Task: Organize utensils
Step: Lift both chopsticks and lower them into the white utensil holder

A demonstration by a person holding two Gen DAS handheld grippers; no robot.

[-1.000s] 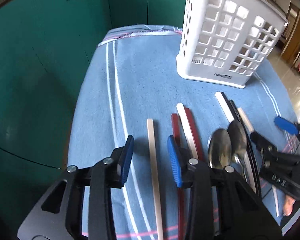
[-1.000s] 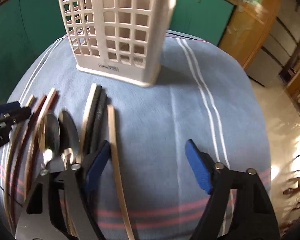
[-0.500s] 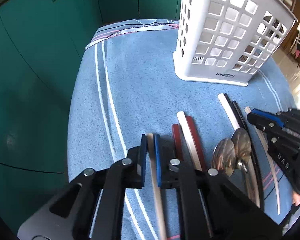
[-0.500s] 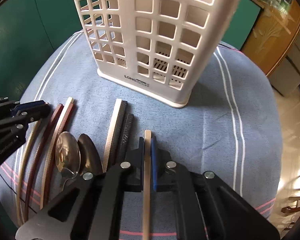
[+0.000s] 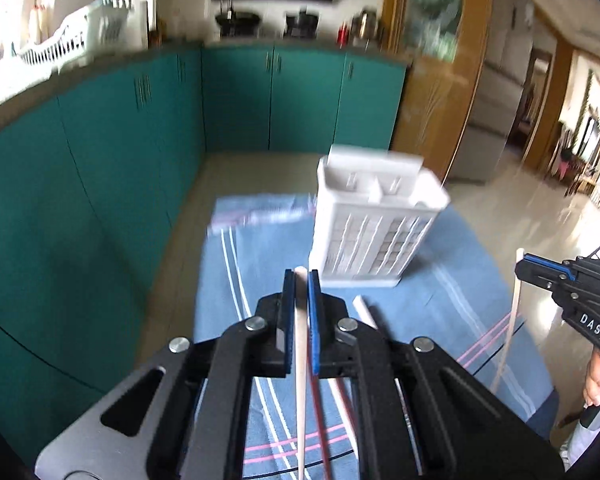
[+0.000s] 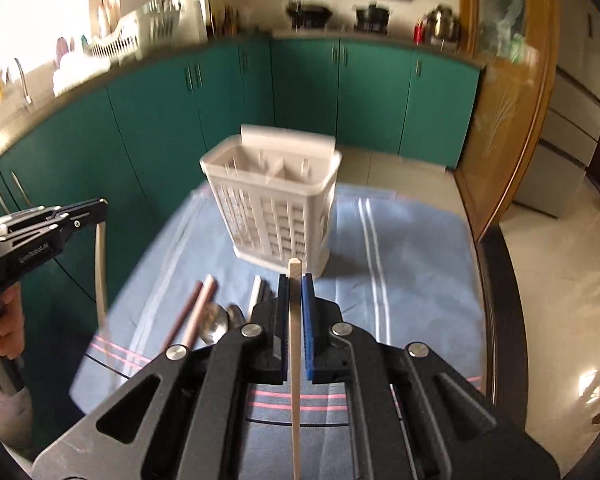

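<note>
The left gripper [image 5: 301, 280] is clamped on a pale chopstick [image 5: 300, 364], its blue pads pressing both sides of the stick just below the tip, and the stick runs down between the black arms until the frame's lower edge cuts it off. The right gripper [image 6: 295, 284] pinches a second pale chopstick [image 6: 295, 360] the same way, with the squared tip poking a little past the pads and the lower end leaving the picture. Both grippers hang above the blue striped cloth [image 6: 412, 272] with the sticks clear of it. The white slotted utensil holder [image 6: 274, 208] stands upright on the far part of the cloth, ahead of both grippers; motion blur smears its grid walls, and its inner dividers are only roughly readable. In the right wrist view the rest of the utensils lie on the cloth near the holder: two reddish-brown chopsticks [image 6: 192, 310], two spoons [image 6: 220, 322] whose handles vanish behind the gripper body, and a pale-and-dark pair [image 6: 257, 294] mostly covered by the gripper. In the left wrist view these are largely hidden under the gripper arms; only a white stick end [image 5: 364, 310] and thin red lengths show. The teal cabinets [image 5: 100, 160] behind are blurred.
</note>
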